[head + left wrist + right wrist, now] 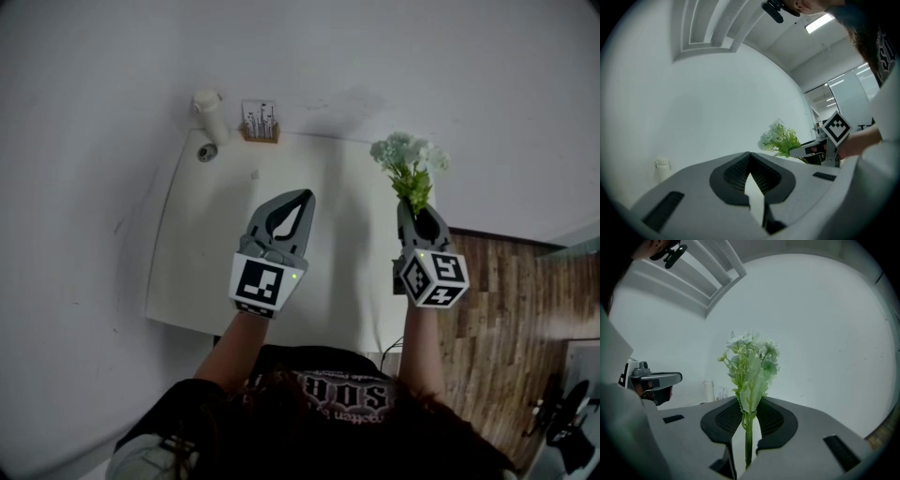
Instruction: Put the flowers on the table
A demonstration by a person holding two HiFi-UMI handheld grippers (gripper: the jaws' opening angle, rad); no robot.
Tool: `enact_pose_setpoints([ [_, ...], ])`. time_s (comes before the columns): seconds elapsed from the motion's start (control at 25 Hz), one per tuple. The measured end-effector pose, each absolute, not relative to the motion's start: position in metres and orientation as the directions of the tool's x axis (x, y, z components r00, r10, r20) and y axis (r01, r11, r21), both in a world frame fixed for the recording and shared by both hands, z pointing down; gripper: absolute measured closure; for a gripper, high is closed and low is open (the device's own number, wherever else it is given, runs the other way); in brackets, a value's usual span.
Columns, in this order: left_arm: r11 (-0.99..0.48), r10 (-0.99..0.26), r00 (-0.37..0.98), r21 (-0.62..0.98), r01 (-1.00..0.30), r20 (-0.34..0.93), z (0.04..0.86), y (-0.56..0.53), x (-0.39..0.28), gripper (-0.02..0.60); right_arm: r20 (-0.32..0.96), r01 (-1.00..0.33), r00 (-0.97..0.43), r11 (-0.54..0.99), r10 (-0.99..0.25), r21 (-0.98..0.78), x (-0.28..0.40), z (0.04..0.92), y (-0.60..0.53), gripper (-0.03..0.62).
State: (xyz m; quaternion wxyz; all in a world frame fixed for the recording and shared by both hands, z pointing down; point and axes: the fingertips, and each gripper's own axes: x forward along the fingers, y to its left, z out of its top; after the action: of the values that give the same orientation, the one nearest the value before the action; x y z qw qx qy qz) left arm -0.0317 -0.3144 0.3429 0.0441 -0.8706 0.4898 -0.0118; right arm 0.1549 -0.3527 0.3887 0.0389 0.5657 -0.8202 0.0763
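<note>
Over the table's right edge, close to its far right corner, the right gripper [415, 214] is clenched on the stem of the flowers [410, 164]. The stem runs up between the two pads, and the leaves and pale heads stick out beyond the tips. Gripping low on the stem likely keeps the soft heads from being crushed and lets the bunch be laid down heads first. The flowers are in the air, touching nothing but the pads, so the task is not yet done.

Beside it, over the middle of the table [202, 272], the left gripper [302, 197] has its tips closed together with nothing between them. It hangs well apart from the bunch and seems only to keep out of the way.

The top is bare from the near edge through the middle and out to both sides, so there is plenty of room to lower the bunch. Along the far edge, toward the far left corner, stand a white bottle [208, 113] and a small rack [260, 123], with a round disc [207, 152] just in front of the bottle. All three are well apart from the flowers. A white wall rises behind the far edge, and past the right edge lies the wooden floor [506, 281]. I judge the bunch sits near enough to that edge to tip off, so a spot further toward the middle looks safer.
</note>
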Motion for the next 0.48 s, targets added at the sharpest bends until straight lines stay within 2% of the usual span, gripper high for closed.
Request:
enact_pose_setpoints([
  [0.48, -0.561, -0.828, 0.561, -0.074, -0.825, 0.017, 0.356, -0.331, -0.034, 0.583, 0.182, -0.94, -0.339, 0.326, -0.923, -0.097, 0.146, 0.411, -0.402, 0.503],
])
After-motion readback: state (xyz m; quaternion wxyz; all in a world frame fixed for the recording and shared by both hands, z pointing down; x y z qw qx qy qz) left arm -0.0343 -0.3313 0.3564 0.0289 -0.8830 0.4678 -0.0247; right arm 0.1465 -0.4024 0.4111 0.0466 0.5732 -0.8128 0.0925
